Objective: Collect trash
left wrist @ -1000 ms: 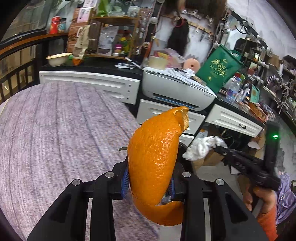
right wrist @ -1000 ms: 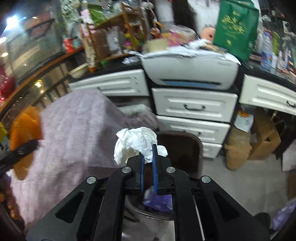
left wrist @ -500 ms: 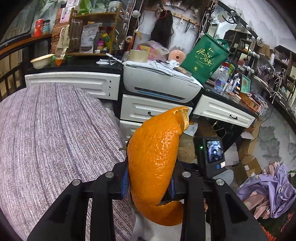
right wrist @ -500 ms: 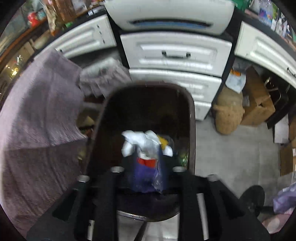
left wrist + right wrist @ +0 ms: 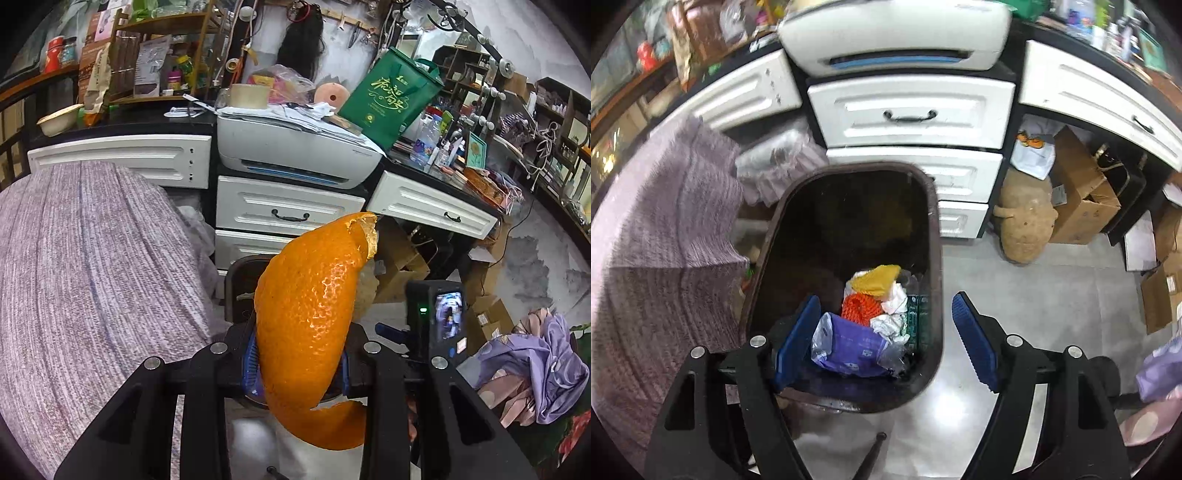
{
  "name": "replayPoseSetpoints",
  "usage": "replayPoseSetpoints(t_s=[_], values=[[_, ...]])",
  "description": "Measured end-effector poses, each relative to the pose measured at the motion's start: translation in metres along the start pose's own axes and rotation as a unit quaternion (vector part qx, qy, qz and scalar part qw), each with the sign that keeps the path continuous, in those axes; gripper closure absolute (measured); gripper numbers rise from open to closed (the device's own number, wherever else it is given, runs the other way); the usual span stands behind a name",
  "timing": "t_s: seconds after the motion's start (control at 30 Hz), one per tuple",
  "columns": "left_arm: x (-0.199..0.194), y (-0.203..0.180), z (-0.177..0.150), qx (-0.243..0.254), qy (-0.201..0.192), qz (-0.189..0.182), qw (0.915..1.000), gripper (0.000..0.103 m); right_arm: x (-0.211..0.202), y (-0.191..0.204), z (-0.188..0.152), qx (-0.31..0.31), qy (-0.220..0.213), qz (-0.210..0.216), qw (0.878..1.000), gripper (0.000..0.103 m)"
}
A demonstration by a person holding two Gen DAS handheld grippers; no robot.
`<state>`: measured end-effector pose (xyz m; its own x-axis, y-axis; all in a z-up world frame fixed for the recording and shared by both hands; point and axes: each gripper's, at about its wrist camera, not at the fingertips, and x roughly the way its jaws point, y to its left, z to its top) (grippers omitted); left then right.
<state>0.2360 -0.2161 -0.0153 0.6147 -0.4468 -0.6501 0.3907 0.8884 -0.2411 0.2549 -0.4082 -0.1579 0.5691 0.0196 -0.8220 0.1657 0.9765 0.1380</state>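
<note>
Your left tongs (image 5: 295, 363) are clamping a curled orange peel (image 5: 310, 317), which is blocking most of your view of the dark trash bin (image 5: 932, 236) ahead. Your right tongs (image 5: 884, 341) are hanging over that bin with jaws apart, having just been opening, nothing between the pads; the white tissue (image 5: 890, 323) is lying inside among a purple wrapper (image 5: 849, 349) and orange netting. The purple-covered surface (image 5: 85, 266) is crowding the bin's left rim (white drawers (image 5: 908, 110) just behind), while bare floor (image 5: 1034, 295) is lying open on the right.
</note>
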Motion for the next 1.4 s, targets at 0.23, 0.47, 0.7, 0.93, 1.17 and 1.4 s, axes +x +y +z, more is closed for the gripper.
replayPoseSetpoints(t_s=[0.23,0.47,0.7,0.93,1.17,1.4], values=[[0.024,-0.018,0.000,0.011,0.027,-0.021,0.9993,0.071,-0.041,-0.032,-0.006,0.053,-0.044,0.005,0.998,0.029],[0.059,-0.030,-0.009,0.014,0.064,-0.027,0.9975,0.071,-0.067,-0.060,-0.016,0.086,-0.070,-0.011,0.994,0.029],[0.095,-0.029,-0.019,0.016,0.102,-0.022,0.9944,0.071,-0.080,-0.081,-0.026,0.103,-0.081,-0.037,0.991,0.029],[0.132,-0.029,-0.026,0.027,0.143,-0.006,0.9893,0.071,-0.083,-0.098,-0.036,0.119,-0.076,-0.042,0.989,0.029],[0.140,-0.028,-0.034,0.033,0.153,0.011,0.9876,0.031,-0.078,-0.097,-0.039,0.121,-0.069,-0.040,0.989,0.029],[0.110,-0.035,-0.028,0.050,0.107,0.013,0.9929,0.016,-0.081,-0.094,-0.037,0.123,-0.073,-0.041,0.989,0.029]])
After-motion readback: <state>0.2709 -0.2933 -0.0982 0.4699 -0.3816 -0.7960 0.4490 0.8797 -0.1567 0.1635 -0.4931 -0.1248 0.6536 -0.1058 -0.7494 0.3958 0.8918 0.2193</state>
